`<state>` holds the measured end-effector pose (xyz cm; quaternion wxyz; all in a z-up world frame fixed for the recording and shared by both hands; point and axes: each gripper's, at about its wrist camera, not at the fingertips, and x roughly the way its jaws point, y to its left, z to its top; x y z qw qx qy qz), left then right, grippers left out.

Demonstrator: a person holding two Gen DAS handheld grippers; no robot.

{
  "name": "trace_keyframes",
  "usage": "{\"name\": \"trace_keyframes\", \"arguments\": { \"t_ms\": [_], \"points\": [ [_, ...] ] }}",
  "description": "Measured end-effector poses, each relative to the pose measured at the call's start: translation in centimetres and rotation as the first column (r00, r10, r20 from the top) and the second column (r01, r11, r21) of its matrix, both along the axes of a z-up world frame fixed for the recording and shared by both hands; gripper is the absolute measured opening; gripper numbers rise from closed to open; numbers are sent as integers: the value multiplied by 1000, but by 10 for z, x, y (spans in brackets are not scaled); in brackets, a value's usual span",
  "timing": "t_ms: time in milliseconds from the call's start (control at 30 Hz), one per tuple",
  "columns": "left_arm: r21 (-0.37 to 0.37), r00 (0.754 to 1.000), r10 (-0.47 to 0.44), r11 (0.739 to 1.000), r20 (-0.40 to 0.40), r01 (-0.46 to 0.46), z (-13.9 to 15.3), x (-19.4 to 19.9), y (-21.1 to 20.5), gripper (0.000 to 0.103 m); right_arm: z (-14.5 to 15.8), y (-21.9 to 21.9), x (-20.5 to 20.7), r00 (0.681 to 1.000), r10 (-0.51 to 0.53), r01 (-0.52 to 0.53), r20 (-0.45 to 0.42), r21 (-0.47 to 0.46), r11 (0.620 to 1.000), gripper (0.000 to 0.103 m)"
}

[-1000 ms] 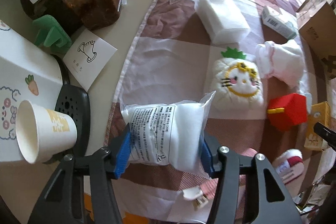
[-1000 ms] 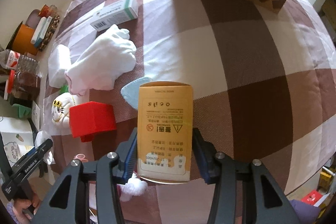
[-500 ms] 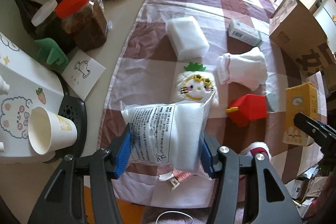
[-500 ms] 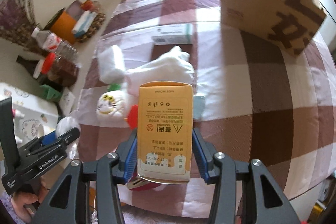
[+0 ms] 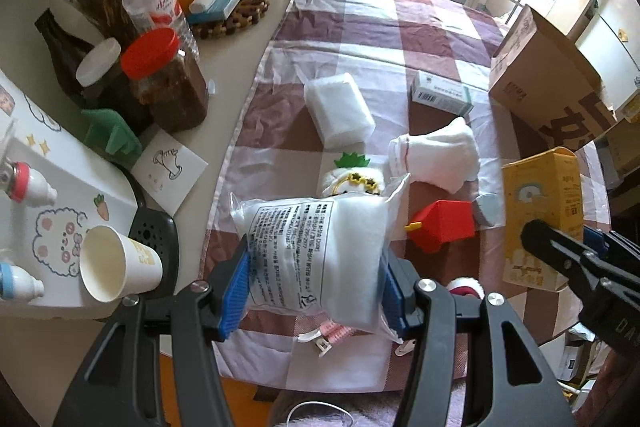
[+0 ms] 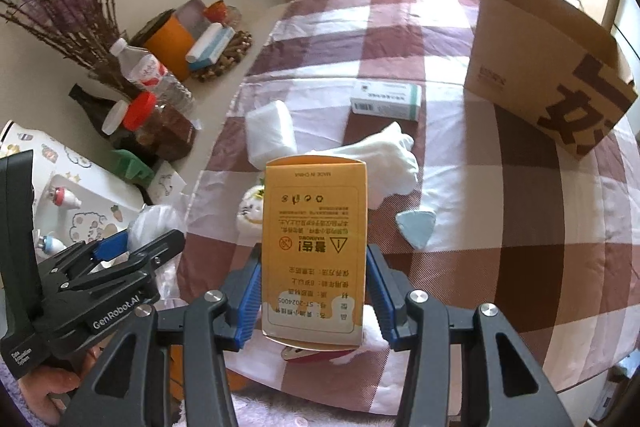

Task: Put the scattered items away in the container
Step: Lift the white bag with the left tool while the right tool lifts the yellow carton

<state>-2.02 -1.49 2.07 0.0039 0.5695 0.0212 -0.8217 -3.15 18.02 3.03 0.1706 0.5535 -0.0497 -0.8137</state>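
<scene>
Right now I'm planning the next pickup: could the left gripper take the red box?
Probably not yet: the left gripper is shut on a white bag, so its fingers are full. The red box lies uncovered on the cloth.

Tablecloth [image 6: 460, 39] was a brown-and-white check. Carton [image 6: 316, 247] was orange-yellow, toy house [image 5: 444, 225] bright red, big box [image 6: 552, 67] plain tan.

Both wrist views look down from near, sharing the checked tablecloth [image 5: 372, 19] [image 6: 520, 227].
</scene>
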Motion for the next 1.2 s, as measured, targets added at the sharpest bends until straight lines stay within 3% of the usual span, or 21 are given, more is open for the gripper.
{"name": "trace_keyframes", "arguments": {
  "t_ms": [600,1200],
  "points": [
    [5,998,-30,1000,-52,30,22,3,13,57,23,1,12,998,-5,5,-61,11,1000,49],
    [-4,985,-161,987,-70,161,31,-12,73,57,33,54,14,988,-135,137,-79,9,991,49]
  ]
}}
